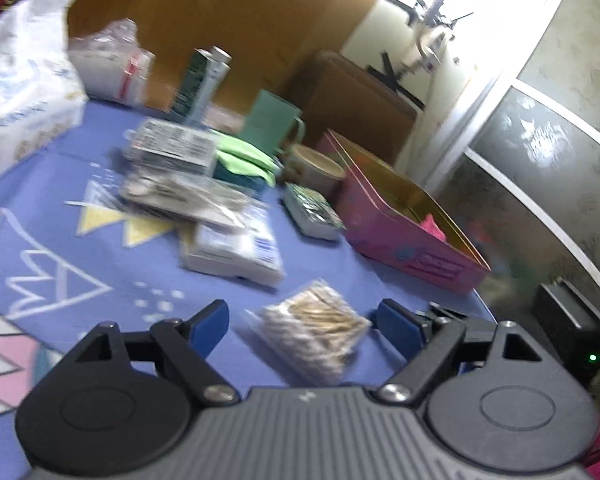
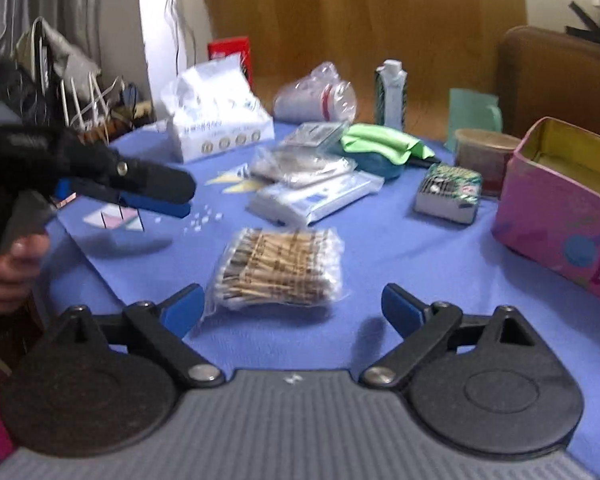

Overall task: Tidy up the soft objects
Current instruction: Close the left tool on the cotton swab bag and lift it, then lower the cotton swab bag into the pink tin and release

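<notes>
Two grippers are standing wide and empty: the right gripper [image 2: 292,310] before the cotton-swab bag [image 2: 278,268] lying on the blue cloth [image 2: 400,248], the left gripper [image 1: 302,320] likewise. A pink tin [image 1: 404,236] is holding something pink [image 1: 432,226].

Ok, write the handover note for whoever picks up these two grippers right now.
Left gripper: open, empty. Right gripper: open, empty.
Bag of cotton swabs lies on the blue cloth, just ahead of both grippers, untouched.
Pink tin stands open at the right edge with something pink already in it.
Left on the cloth: flat white packs, green cloth, tissue pack, small green-print box.
Likely next: the swab bag.
</notes>
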### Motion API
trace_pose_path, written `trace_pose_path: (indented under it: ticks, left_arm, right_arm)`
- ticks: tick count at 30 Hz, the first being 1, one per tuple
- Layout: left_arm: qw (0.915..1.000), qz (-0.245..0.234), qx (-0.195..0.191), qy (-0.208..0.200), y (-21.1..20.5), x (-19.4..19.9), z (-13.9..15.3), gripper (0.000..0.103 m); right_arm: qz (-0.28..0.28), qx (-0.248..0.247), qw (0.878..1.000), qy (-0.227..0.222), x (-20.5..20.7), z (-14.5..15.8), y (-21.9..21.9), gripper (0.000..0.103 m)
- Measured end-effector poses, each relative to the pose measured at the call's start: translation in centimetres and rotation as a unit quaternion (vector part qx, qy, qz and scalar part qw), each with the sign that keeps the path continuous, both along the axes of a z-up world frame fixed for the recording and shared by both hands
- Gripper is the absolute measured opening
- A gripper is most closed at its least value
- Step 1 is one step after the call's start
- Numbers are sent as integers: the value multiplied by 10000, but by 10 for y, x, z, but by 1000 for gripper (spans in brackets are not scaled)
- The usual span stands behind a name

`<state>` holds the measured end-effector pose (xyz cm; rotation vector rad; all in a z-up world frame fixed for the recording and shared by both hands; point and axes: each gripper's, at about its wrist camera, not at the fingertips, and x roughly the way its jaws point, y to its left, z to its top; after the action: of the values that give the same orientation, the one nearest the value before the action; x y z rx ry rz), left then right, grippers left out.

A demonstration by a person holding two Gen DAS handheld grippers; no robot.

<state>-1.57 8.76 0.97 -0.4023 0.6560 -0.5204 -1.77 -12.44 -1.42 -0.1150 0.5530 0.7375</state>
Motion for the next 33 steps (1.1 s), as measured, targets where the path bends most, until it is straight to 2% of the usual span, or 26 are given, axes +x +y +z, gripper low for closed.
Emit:
trace_pose_path:
  ticks: [2,6,9,11,13,17,24,26,33]
  left_arm:
    - [9998,-103,96,115,-14,5,-4,83]
    - [9985,-294,266,374,-39,15,-19,61]
    - [9980,-247,542,187,-49,13,-14,61]
    - [9978,-295,589,91,-54,15,-7,61]
    - [9977,-373,566,-31,-58,19,2,61]
    - [9946,-589,652,-554,-80,31,29,61]
    - [9833,-1010,702,-1342,-140,77,66,61]
    - [9820,-1096,692,-1375,-157,97,67,61]
    - [9826,-1231,737,-1181,-207,155,60,61]
  right_arm:
    - [45,-113,9999,84,5,-3,8,97]
    - [170,-136,9995,223,10,-5,11,96]
    - [185,-154,9996,142,8,-5,11,89]
    - [75,-154,9998,63,6,-5,10,81]
    - [-69,-84,9999,-51,3,-1,5,80]
    - [-461,-2,9968,-657,-3,15,-8,79]
    - [-1374,38,9768,-1641,11,46,-52,79]
    - [-1602,44,9712,-1761,24,51,-67,79]
    - [-2278,96,9605,-1597,76,47,-109,79]
